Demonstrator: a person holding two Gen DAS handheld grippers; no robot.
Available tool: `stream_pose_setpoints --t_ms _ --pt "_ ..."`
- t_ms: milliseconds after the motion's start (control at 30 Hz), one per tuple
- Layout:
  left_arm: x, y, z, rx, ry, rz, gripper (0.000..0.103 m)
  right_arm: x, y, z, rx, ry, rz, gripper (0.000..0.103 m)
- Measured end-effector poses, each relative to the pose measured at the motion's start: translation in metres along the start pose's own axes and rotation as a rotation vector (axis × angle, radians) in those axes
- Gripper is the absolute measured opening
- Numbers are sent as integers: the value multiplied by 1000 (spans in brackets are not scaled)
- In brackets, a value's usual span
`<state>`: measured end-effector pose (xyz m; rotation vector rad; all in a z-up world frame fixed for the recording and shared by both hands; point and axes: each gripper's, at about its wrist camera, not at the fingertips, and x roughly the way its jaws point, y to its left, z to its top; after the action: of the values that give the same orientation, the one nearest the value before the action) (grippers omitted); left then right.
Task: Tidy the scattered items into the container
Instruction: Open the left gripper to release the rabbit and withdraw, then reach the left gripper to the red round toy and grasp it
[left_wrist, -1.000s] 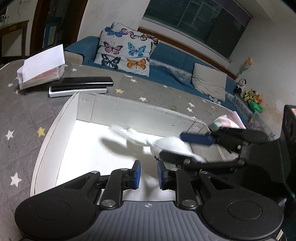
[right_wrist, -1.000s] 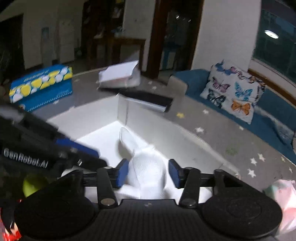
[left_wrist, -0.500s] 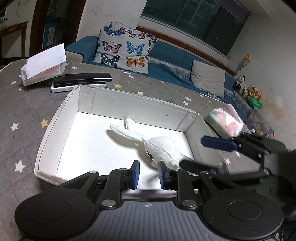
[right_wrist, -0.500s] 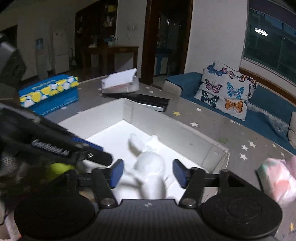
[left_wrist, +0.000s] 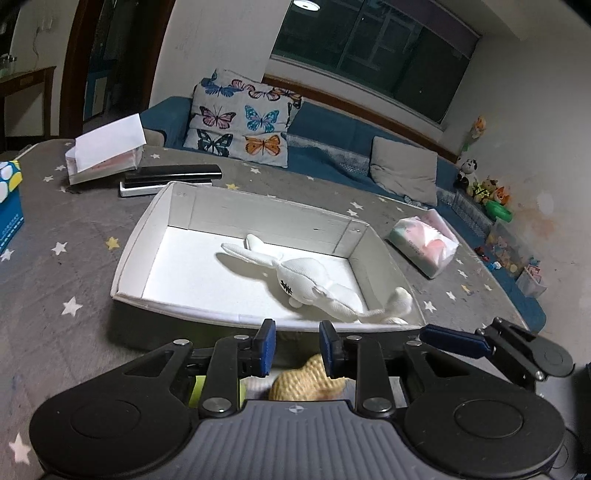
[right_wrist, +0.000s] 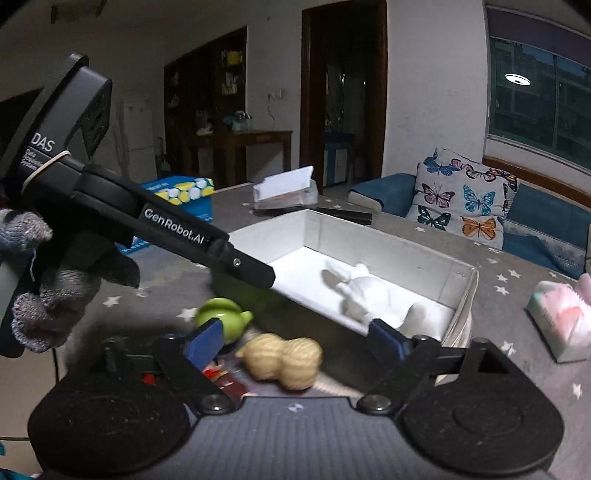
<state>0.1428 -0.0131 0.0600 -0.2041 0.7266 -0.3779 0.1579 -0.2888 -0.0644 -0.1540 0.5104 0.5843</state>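
Note:
A white plush rabbit (left_wrist: 314, 284) lies inside the white box (left_wrist: 140, 240) on the grey star-patterned table; it also shows in the right wrist view (right_wrist: 365, 291), in the box (right_wrist: 458, 291). A tan peanut-shaped toy (right_wrist: 284, 358) and a green toy (right_wrist: 221, 317) lie on the table in front of the box. My left gripper (left_wrist: 297, 347) is empty, its jaws a narrow gap apart, above the peanut toy (left_wrist: 306, 380). My right gripper (right_wrist: 295, 339) is wide open and empty over the peanut toy.
A pink tissue pack (left_wrist: 424, 243) lies right of the box. Black and white flat cases (left_wrist: 170, 177) and a clear card holder (left_wrist: 107, 155) sit behind it. A blue tissue box (right_wrist: 177, 206) stands at the left. A small red item (right_wrist: 221, 376) lies near the toys.
My right gripper let go of the white rabbit in the box, opened wide and pulled back toward the near side. Both grippers now hover over the toys in front of the box.

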Motion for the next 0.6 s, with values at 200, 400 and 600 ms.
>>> stream_pose_setpoints --t_ms 200,400,600 --pt "-26 -5 -22 30 -10 -2 28 -19 20 -15 -8 -27 4 103" --pt "-46 -8 -46 30 -5 -7 28 -26 36 -29 -15 -19 7 103" --pt "-58 -10 -69 25 21 -24 28 -26 46 -45 -25 20 20 103"
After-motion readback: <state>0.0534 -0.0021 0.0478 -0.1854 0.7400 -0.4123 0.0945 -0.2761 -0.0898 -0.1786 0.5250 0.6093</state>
